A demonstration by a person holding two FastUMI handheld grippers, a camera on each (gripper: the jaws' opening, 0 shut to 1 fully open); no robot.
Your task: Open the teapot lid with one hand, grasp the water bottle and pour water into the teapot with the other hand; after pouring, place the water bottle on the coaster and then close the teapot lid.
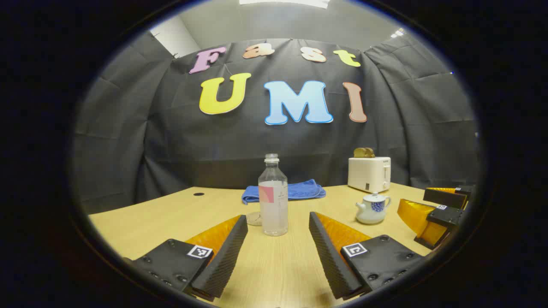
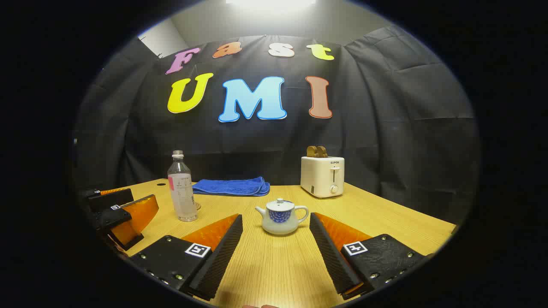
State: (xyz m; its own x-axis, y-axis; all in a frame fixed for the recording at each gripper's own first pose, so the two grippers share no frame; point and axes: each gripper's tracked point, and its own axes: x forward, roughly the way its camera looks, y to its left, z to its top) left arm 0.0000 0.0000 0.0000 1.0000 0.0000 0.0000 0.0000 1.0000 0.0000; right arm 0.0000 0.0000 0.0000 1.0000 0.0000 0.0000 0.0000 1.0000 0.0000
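Note:
A clear, uncapped water bottle (image 1: pixel 273 199) with a pink label stands upright on the wooden table, straight ahead of my left gripper (image 1: pixel 278 252), whose fingers are open and short of it. A clear coaster (image 1: pixel 254 218) lies just behind the bottle to its left. The small white teapot (image 2: pixel 280 217) with blue pattern, lid on, sits ahead of my open right gripper (image 2: pixel 276 252). In the left gripper view the teapot (image 1: pixel 372 208) stands to the right, with the right gripper (image 1: pixel 432 216) beyond it. In the right gripper view the bottle (image 2: pixel 181 193) and the left gripper (image 2: pixel 124 214) are at the left.
A folded blue towel (image 1: pixel 284 191) lies at the back of the table (image 1: pixel 171 214). A white toaster (image 2: pixel 322 176) with toast in it stands at the back right. A small dark hole (image 1: pixel 198 194) marks the tabletop at the back left.

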